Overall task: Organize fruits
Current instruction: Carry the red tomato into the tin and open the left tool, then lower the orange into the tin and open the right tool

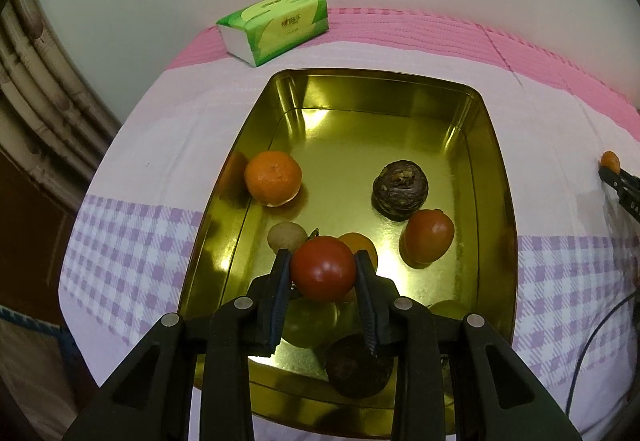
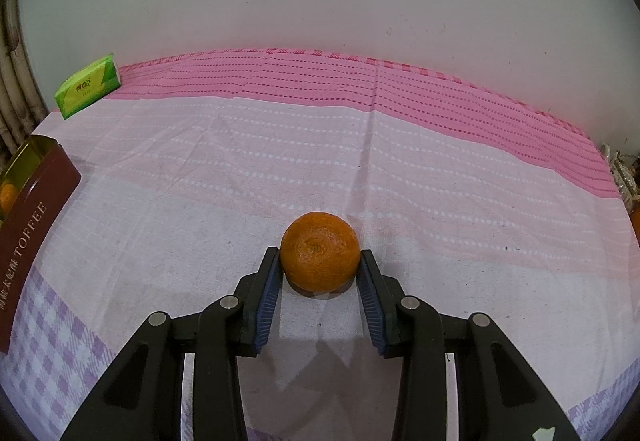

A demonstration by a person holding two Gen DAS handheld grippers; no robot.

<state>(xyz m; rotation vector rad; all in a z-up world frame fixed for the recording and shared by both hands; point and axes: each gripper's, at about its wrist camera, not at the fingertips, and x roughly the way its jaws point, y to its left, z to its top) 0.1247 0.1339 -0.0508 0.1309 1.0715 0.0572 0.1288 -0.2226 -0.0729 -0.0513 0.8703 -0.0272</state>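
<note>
**Tomato held over the tin, orange between the right fingers**

Our left gripper (image 1: 323,269) has its fingers (image 1: 280,281) clamped on a glossy red tomato (image 1: 323,268), smooth-skinned with a small highlight, held above the near half of the gold tin (image 1: 494,169). Inside the tin we see a dimpled orange mandarin (image 1: 273,178) near the left wall, a dark brown, ridged, wrinkled fruit (image 1: 400,183) towards the right, and a second red tomato (image 1: 428,237) just in front of it. A pale round fruit (image 1: 286,237) and a small orange one (image 1: 360,243) sit right behind the held tomato, partly hidden. Below the fingers lie a greenish fruit (image 1: 310,321) and another dark round one (image 1: 356,369).

Our right gripper (image 2: 320,261) brackets a pitted orange (image 2: 320,251) that rests on the pink and white cloth (image 2: 440,169) of the worktop. The left finger touches its skin; whether the right one does, we cannot tell. The tin's maroon side, lettered TOFFEE, shows at the far left of the right wrist view. A green tissue pack (image 1: 276,27) lies beyond the tin near the wall.
</note>
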